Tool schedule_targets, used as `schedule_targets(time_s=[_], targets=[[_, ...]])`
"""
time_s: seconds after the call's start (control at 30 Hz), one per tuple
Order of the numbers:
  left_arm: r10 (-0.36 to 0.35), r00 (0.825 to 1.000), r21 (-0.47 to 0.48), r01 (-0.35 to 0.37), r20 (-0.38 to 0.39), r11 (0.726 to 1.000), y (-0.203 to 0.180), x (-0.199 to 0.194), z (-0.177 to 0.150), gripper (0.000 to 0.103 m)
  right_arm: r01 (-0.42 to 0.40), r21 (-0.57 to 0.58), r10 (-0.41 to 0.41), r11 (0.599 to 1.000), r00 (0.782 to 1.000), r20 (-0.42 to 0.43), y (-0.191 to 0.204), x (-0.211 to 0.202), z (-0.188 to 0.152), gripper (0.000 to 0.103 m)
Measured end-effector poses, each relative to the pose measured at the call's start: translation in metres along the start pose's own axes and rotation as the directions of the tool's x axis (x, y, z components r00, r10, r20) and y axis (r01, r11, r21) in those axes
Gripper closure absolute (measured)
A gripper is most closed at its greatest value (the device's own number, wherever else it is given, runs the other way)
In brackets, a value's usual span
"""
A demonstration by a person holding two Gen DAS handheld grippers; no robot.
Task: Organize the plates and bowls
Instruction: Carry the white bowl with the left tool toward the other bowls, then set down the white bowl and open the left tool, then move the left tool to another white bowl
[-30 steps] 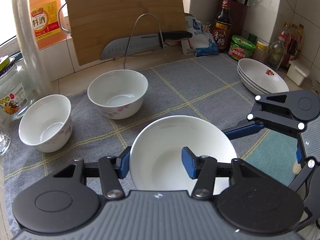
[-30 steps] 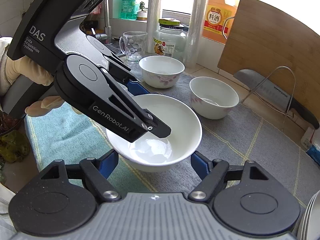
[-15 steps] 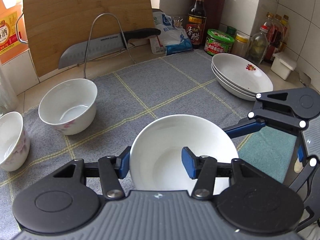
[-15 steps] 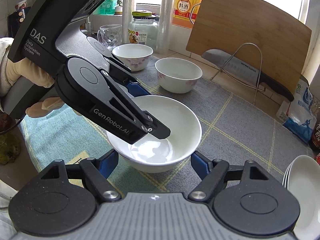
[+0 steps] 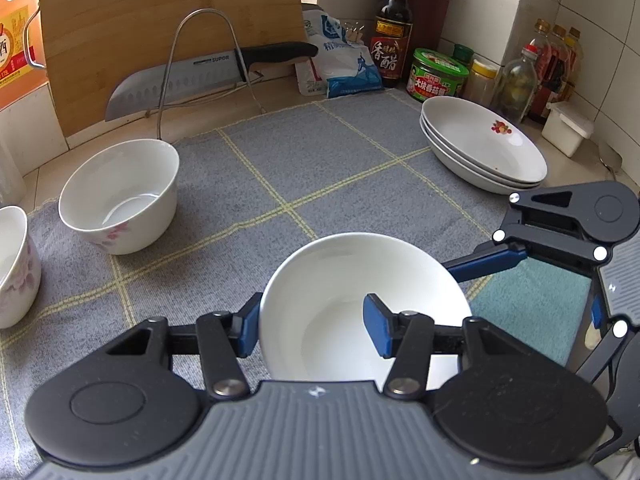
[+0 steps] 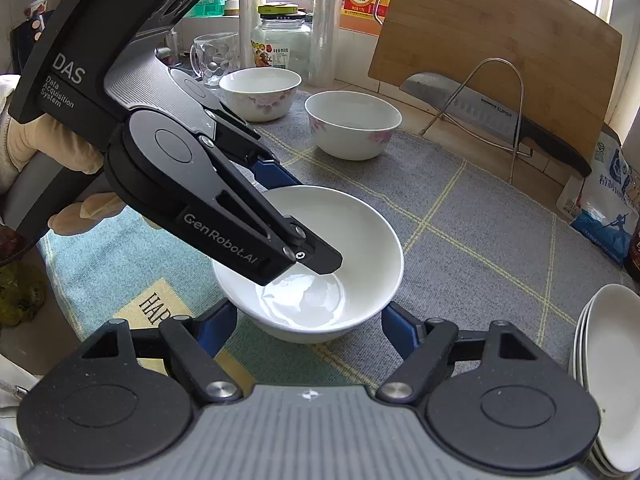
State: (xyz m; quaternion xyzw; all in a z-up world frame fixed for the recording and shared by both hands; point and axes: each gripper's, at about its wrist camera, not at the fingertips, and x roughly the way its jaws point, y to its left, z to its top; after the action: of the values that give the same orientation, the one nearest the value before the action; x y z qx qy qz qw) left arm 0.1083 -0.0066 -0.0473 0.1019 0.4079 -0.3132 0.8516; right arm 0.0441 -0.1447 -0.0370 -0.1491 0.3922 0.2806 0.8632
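My left gripper [image 5: 314, 326] is shut on the rim of a plain white bowl [image 5: 360, 292], one finger inside and one outside; it holds the bowl just above the grey mat. In the right wrist view the same bowl [image 6: 340, 240] sits between the fingers of my right gripper [image 6: 308, 330], which is open around it without touching. Two flowered white bowls [image 5: 120, 196] [image 5: 12, 264] stand on the mat to the left. A stack of shallow white plates [image 5: 484, 144] lies at the far right, also at the right edge of the right wrist view [image 6: 608, 372].
A grey checked mat [image 5: 320, 160] covers the counter. A cutting board [image 5: 160, 20] and a knife [image 5: 200, 76] on a wire rack stand at the back. Sauce bottles and jars [image 5: 436, 72] crowd the back right corner. A teal mat [image 6: 120, 248] lies near the front.
Both grippers have moved right along the counter with the bowl. The flowered bowls slid toward the left of the left wrist view, and the plate stack came closer.
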Motion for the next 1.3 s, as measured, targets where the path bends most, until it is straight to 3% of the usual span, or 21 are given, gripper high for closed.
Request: schedule_targets(time_s=[0.07,0.17,0.23,0.4,0.63,0.93,1.3], targets=[[-0.002,1.0,0.002,0.002,0.002,1.0,-0.001,0.0,0.0,0.051,-0.003,0.003,0.003,1.0,1.0,-0.001,-0.001,0.0,-0.001,0.02],[-0.005,1.0,0.001,0.005,0.008,1.0,-0.001,-0.001,-0.001,0.043,-0.005,0.006,0.005,1.0,1.0,0.0,-0.002,0.0,0.0,0.019],[0.004,1.0,0.006,-0.004,0.024,1.0,-0.002,-0.004,0.0,0.023,-0.004,0.004,0.004,1.0,1.0,0.003,-0.003,-0.001,0.001,0.015],[0.03,0.997,-0.014,-0.029,0.066,0.999,0.004,-0.016,0.003,0.009,-0.027,0.027,0.027,0.999,0.999,0.026,-0.006,-0.007,0.002,0.003],[0.075,0.992,-0.035,-0.072,0.105,0.997,0.02,-0.034,0.006,0.008,-0.026,0.04,0.023,0.999,0.997,0.077,-0.013,-0.017,0.014,0.0],[0.192,0.972,-0.04,-0.188,0.135,0.981,0.044,-0.049,0.015,0.005,-0.005,0.002,0.004,1.0,0.994,0.109,-0.014,-0.004,0.038,0.0],[0.246,0.964,-0.077,-0.24,0.099,0.968,0.09,-0.037,0.031,0.005,-0.004,-0.082,0.014,0.997,0.992,0.126,-0.023,0.029,0.077,0.0]])
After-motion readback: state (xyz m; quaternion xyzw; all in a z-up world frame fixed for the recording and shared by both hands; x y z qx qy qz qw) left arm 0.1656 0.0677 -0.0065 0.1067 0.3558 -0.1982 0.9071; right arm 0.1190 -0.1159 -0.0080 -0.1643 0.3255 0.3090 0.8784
